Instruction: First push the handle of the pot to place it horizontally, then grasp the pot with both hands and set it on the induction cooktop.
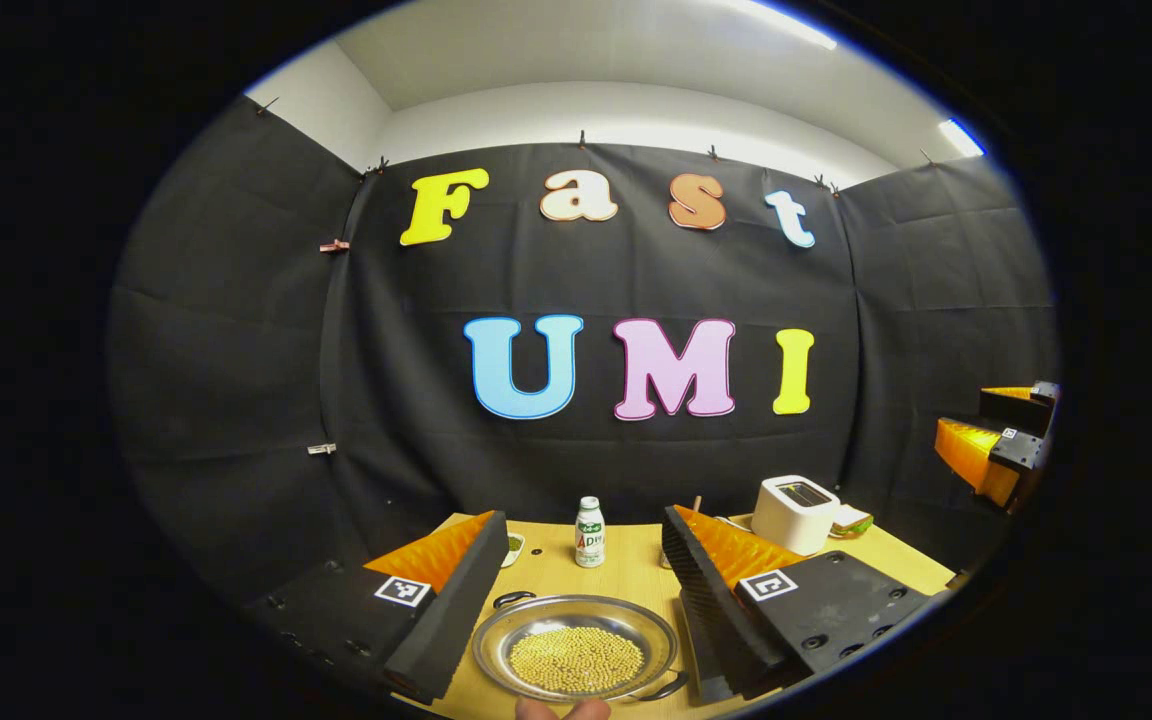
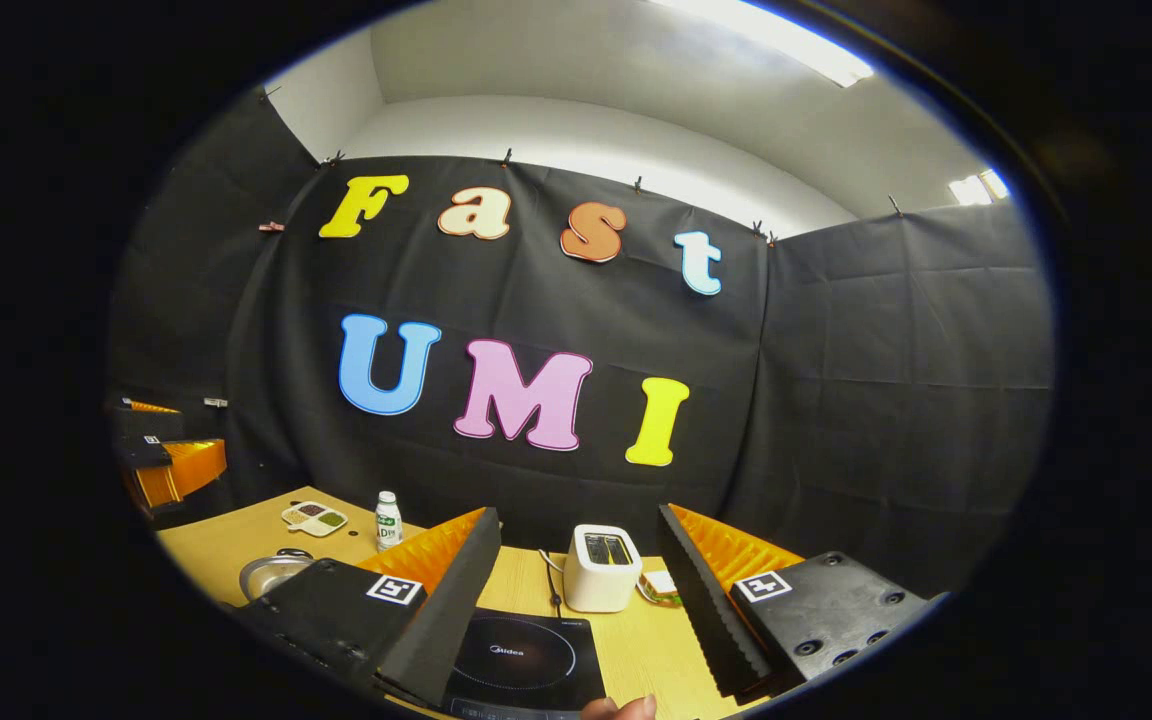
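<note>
A wooden table (image 1: 626,580) stood before the black cloth wall. In the left gripper view, the left gripper (image 1: 584,580) hung with fingers spread wide and empty, the one steel pot (image 1: 576,648) of yellow beans lying on the table between and below them, its near handle partly cut off. In the right gripper view, the right gripper (image 2: 581,585) was likewise released, above the single black induction cooktop (image 2: 526,662), whose front edge was hidden. One white toaster (image 2: 601,568) and one small bottle (image 1: 589,532) stood behind.
</note>
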`<state>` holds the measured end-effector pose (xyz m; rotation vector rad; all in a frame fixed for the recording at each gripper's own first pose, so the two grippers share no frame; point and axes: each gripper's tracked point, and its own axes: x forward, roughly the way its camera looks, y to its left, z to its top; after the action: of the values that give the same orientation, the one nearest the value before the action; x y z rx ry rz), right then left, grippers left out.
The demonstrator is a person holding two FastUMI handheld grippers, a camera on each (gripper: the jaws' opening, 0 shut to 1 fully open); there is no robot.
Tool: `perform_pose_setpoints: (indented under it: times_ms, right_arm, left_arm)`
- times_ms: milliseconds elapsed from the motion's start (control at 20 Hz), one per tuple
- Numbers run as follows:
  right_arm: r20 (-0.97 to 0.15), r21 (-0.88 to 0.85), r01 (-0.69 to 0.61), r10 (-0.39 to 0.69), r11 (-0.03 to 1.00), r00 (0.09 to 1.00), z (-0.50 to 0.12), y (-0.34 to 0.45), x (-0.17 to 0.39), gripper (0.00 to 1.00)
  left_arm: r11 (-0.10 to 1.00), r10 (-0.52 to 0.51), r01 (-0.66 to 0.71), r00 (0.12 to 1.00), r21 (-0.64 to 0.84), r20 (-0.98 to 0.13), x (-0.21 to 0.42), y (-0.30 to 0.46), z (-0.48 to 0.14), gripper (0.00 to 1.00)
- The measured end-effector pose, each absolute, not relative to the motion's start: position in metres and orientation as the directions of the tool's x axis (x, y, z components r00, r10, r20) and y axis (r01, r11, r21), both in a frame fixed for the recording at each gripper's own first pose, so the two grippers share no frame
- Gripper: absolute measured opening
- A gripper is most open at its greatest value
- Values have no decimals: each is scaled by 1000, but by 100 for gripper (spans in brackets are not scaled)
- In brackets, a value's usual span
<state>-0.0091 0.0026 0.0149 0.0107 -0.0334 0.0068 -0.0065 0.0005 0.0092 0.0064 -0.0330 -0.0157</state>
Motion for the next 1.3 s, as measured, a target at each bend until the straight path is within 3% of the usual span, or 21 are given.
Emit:
perform_pose_setpoints:
  times_ms: [700,800,900,950,1050,1100,1300]
  right_arm:
    - [87,5,-25,25,1000,996,36,13,-6,97]
    - [84,3,-24,23,1000,996,35,13,-5,97]
    - [83,-2,-22,22,1000,996,34,14,-6,97]
    - [84,-1,-19,19,1000,996,35,14,-6,97]
    - [78,3,-20,20,1000,997,32,14,-5,98]
    - [77,1,-21,20,1000,997,32,14,-4,97]
    - [74,5,-15,15,1000,997,29,15,-2,98]
  left_arm:
    - [1000,-9,9,993,2,122,-18,18,38,92]
    - [999,-33,34,992,-10,119,-19,16,35,80]
    - [997,-70,72,993,-16,91,-20,14,27,51]
    - [997,-75,76,994,-9,75,-19,16,22,31]
    - [996,-90,91,995,-9,33,-17,21,14,9]
    - [993,-113,113,994,-18,6,-16,16,10,5]
    - [982,-188,180,970,-65,-157,-14,7,-30,5]
